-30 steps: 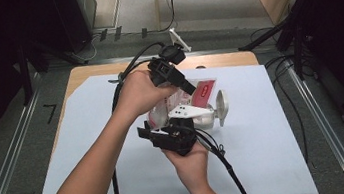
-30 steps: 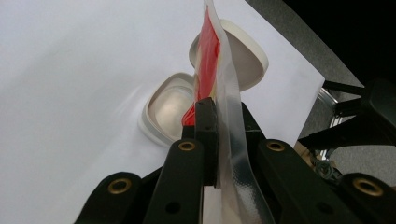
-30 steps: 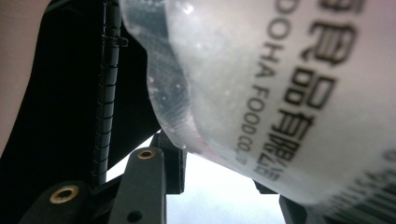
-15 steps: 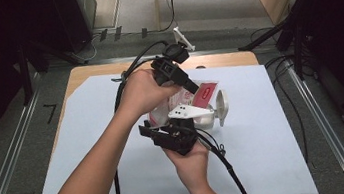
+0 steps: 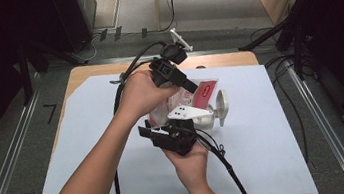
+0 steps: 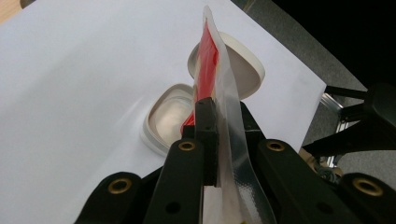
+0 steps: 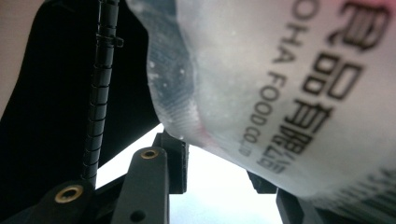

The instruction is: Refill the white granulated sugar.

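Your left gripper (image 6: pixel 212 140) has its jaws clamped on the sealed edge of the red-and-clear food pouch (image 6: pixel 219 79), held up above the open white container (image 5: pixel 212 114) on the tabletop (image 5: pixel 268 155). Your right gripper (image 7: pixel 217 175) has been working its jaws, now slightly wider, around the pouch's bottom corner without pressing. Nothing looks torn or emptied yet. Both hands meet mid-table, left above right.

Wooden table (image 5: pixel 235 58) w/ a big white sheet (image 5: pixel 268 155) covering most of the top; bare wood shows along the far edge & far-left corner. On the sheet, just right of centre: a white lidded container (image 5: pixel 215 112), its lid (image 6: pixel 243 65) hinged open & standing up behind the shallow base (image 6: pixel 163 116). Table stands on grey floor (image 5: pixel 10 148) w/ metal rails either side
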